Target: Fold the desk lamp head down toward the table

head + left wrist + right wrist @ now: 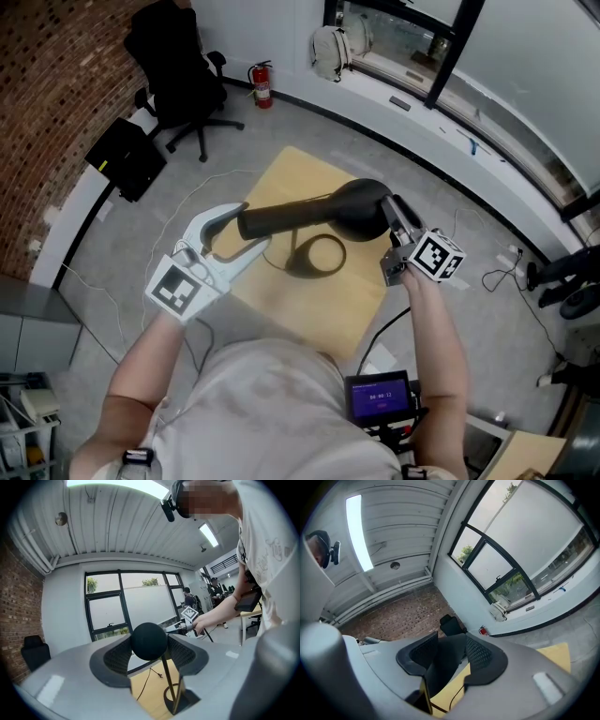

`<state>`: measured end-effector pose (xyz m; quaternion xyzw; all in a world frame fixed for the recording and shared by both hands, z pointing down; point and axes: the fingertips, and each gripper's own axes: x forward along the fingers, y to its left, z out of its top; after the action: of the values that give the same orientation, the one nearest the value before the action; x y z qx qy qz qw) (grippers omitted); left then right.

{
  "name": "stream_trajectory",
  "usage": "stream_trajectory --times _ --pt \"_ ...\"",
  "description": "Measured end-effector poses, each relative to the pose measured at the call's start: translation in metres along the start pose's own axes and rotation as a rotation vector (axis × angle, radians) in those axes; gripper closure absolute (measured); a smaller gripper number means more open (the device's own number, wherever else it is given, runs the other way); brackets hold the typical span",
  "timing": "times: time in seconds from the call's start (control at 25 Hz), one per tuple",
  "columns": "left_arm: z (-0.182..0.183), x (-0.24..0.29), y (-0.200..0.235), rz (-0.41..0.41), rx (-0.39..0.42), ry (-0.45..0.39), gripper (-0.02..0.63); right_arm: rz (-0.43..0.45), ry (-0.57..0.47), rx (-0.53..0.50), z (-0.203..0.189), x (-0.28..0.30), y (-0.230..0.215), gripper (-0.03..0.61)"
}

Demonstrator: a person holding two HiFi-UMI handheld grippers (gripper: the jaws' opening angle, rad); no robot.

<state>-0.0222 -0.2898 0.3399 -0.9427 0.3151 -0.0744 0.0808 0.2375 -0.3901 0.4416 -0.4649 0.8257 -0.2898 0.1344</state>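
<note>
A black desk lamp stands on a wooden table [309,309] on a ring base [319,255]. Its long head [309,214] lies about level above the base. My left gripper [246,230] is shut on the head's narrow left end. In the left gripper view that end shows as a black round tip [149,641] pressed between the pads, with the thin stem [168,677] running down to the base. My right gripper [386,214] is shut on the bulbous right end. In the right gripper view the dark lamp body [445,660] fills the gap between the jaws.
A black office chair [183,70] and a red fire extinguisher [262,84] stand at the far wall, with a black case [127,157] to the left. A cable [380,333] runs off the table's right edge. A small screen device [380,398] hangs at my chest.
</note>
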Motion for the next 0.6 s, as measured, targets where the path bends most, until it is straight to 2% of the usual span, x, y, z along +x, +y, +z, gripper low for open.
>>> stream_trajectory --times 0.6 --pt "0.021 0.007 -0.003 -0.005 0.048 0.044 0.371 0.051 0.064 0.169 -0.052 0.013 -0.010 0.387"
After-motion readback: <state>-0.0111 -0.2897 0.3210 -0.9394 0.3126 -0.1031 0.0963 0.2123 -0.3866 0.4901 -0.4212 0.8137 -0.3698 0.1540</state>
